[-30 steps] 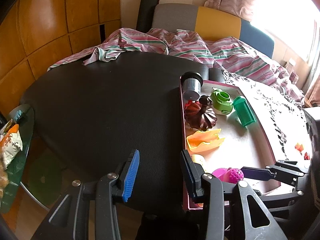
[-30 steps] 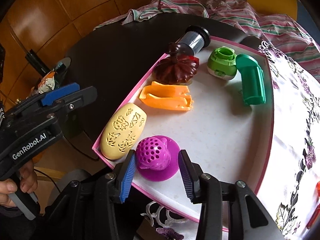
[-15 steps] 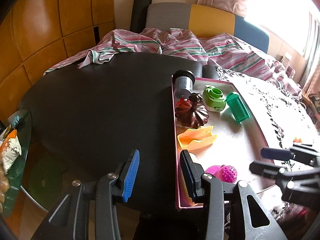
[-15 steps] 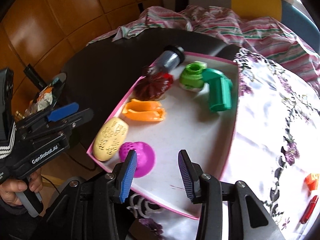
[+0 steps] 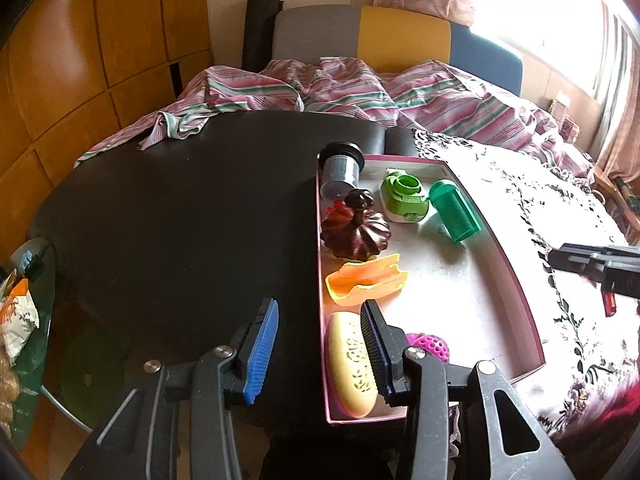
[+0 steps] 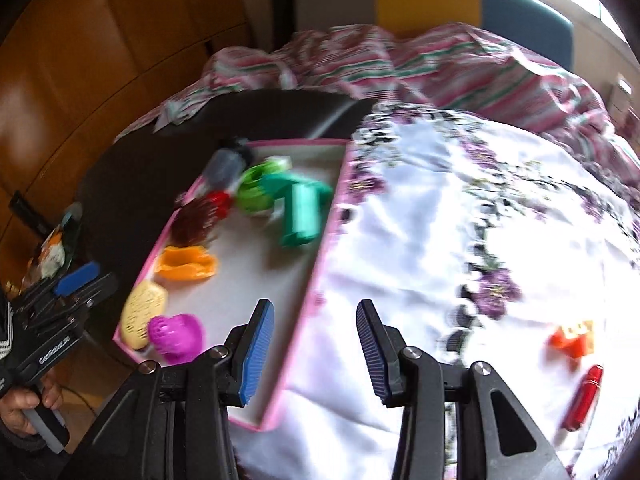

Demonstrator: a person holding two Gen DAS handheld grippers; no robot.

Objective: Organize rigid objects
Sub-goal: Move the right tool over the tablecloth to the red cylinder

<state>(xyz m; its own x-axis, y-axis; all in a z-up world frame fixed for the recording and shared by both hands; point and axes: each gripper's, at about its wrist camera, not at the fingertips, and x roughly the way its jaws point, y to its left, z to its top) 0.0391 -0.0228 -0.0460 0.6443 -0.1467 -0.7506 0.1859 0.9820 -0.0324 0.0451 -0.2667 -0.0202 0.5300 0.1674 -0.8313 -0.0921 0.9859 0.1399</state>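
Note:
A pink-rimmed tray (image 5: 516,276) (image 6: 320,248) holds a grey cup (image 5: 340,172), a brown pumpkin-shaped piece (image 5: 356,236), a green round piece (image 5: 404,198), a green container (image 5: 456,212) (image 6: 302,212), an orange piece (image 5: 364,284) (image 6: 186,266), a yellow oval piece (image 5: 352,364) (image 6: 142,312) and a purple perforated piece (image 5: 430,346) (image 6: 174,332). My left gripper (image 5: 320,352) is open and empty at the tray's near left corner. My right gripper (image 6: 314,352) is open and empty over the tray's right rim. A red cylinder (image 6: 584,396) and a small orange piece (image 6: 570,340) lie on the floral cloth.
A black round table (image 5: 180,208) lies left of the tray. A white floral cloth (image 6: 460,220) covers the right side. Striped bedding (image 5: 360,92) is piled behind. A snack bag (image 5: 16,316) sits on a glass stand at far left.
My right gripper has pulled back from the purple piece and swung right toward the floral cloth. The purple piece stays in the tray. My left gripper has barely moved.

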